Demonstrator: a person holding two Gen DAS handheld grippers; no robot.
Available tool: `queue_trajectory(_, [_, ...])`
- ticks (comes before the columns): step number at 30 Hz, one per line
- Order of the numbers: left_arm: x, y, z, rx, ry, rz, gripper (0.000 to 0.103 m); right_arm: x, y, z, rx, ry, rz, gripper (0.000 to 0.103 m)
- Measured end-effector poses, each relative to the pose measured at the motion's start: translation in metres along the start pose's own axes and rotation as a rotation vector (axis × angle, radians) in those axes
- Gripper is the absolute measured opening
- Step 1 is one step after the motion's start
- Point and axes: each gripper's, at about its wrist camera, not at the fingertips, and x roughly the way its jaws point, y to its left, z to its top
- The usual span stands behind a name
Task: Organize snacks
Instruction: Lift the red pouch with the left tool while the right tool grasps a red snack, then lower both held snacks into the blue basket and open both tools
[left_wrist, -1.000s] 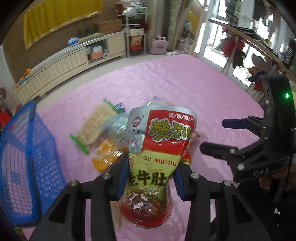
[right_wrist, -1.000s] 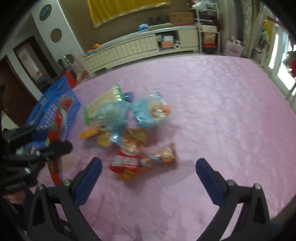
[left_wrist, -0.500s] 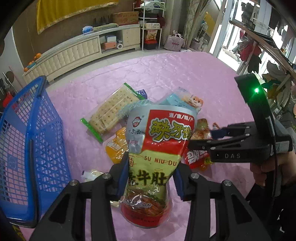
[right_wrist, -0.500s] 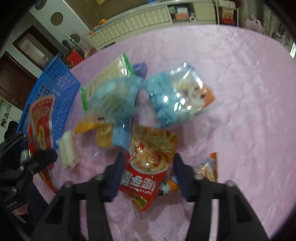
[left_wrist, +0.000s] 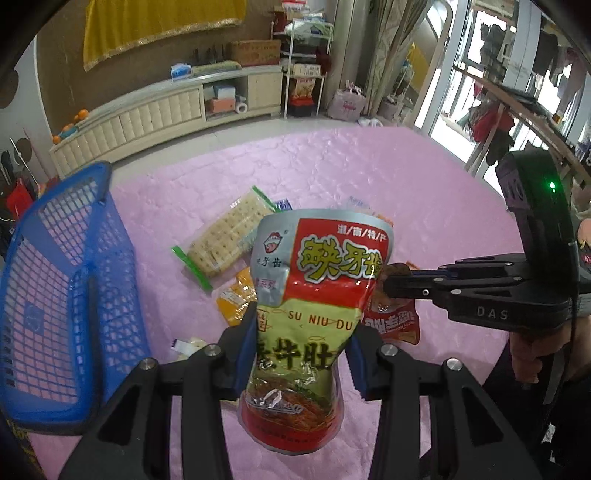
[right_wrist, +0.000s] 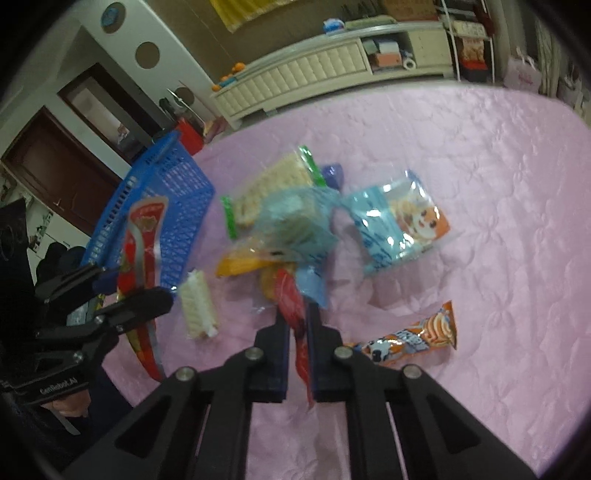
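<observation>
With your left gripper (left_wrist: 301, 354) pinching the green-and-red pouch (left_wrist: 314, 310) beside the blue basket (left_wrist: 55, 288) and your right gripper (right_wrist: 297, 332) clamped on the red packet (right_wrist: 295, 325) above the pink surface (right_wrist: 461, 184), you likely drop both into the basket next.

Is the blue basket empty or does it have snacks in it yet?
Empty as far as visible: the left wrist view shows only bare mesh inside the blue basket. Its near corner is cut off.

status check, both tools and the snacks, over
Left tool shut on green-and-red pouch, held upright. Right tool shut on red packet, seen edge-on. Blue basket open at left, nothing blocking it; other snacks on pink cloth.
</observation>
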Motion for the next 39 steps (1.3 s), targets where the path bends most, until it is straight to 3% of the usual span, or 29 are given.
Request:
queue_trajectory(3, [-0.020, 0.002, -0.001, -0.001, -0.036, 0.023, 0.041, -0.010, 0.010, 0.007, -0.047, -0.026, -0.031, 0.008])
queue_trajectory(14, [-0.105, 0.043, -0.004, -0.050, -0.161, 0.080, 0.041, -0.045, 0.066, 0.037, -0.111, -0.112, 0.051, 0.006])
queue_trajectory(24, [-0.146, 0.104, 0.022, -0.079, -0.187, 0.176, 0.041, -0.046, 0.139, 0.095, -0.197, -0.159, 0.164, 0.006])
queue_trajectory(32, [-0.148, 0.144, 0.036, -0.096, -0.168, 0.252, 0.041, -0.015, 0.185, 0.126, -0.249, -0.135, 0.213, 0.006])
queue_trajectory(39, [-0.113, 0.185, 0.046, -0.123, -0.118, 0.270, 0.041, 0.033, 0.197, 0.151, -0.243, -0.073, 0.210, 0.006])
